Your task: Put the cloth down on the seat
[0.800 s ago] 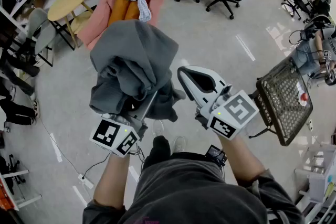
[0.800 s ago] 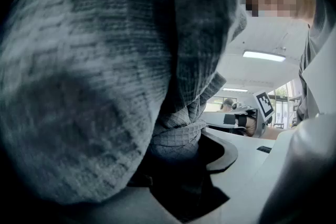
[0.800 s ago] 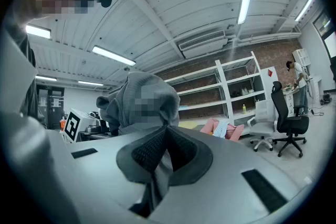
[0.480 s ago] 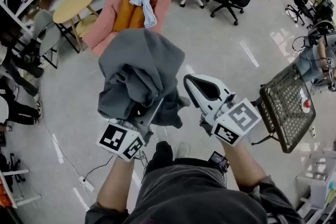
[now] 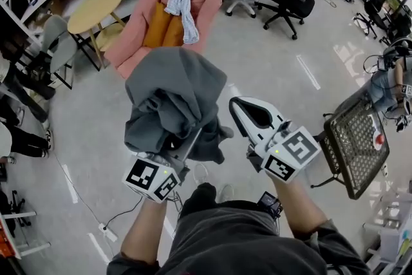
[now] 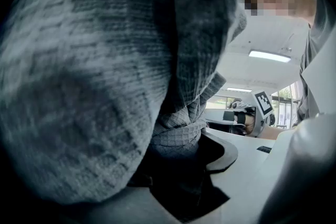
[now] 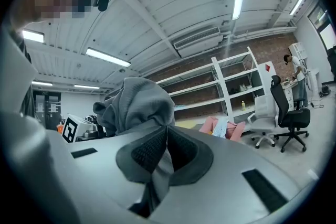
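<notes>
**Head view: grey cloth held short of the pink armchair**

The left gripper is clamped on the bunched cloth, which is in the air on the person's side of the armchair, clear of its seat. The right gripper is on that near side too.

Left gripper view: knit fabric fills the gap between the jaws.

Right gripper view: jaws together, nothing between them; the armchair lies beyond.

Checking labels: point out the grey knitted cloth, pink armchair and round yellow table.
grey knitted cloth (image 5: 170,93), head view, bunched middle
pink armchair (image 5: 207,9), head view, its side arm
round yellow table (image 5: 95,8), head view, tabletop centre
</notes>
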A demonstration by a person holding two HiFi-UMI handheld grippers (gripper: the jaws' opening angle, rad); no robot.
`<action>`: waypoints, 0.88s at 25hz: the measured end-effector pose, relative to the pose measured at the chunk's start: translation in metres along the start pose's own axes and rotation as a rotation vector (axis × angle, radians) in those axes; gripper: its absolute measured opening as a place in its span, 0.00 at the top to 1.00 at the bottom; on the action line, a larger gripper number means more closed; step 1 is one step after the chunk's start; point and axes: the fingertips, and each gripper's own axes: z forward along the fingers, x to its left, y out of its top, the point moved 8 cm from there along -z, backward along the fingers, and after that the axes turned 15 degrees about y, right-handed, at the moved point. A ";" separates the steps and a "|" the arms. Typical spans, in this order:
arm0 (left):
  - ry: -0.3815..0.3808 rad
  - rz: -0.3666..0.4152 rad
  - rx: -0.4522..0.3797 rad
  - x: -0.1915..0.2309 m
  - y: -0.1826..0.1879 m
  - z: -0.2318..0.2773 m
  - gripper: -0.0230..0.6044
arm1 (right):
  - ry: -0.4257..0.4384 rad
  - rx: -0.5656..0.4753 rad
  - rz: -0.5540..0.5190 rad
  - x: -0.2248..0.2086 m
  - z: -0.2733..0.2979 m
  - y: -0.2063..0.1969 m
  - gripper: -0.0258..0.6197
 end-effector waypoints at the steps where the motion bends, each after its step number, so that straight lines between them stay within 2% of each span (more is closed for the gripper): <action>1: 0.001 -0.003 0.001 0.009 0.001 0.005 0.56 | -0.002 0.002 0.000 -0.005 0.009 0.000 0.94; 12: -0.013 -0.014 0.017 0.097 0.014 0.068 0.56 | -0.033 0.003 0.010 -0.064 0.093 0.001 0.94; 22: -0.019 -0.014 0.034 0.140 0.020 0.104 0.55 | -0.048 0.004 0.026 -0.099 0.134 0.000 0.93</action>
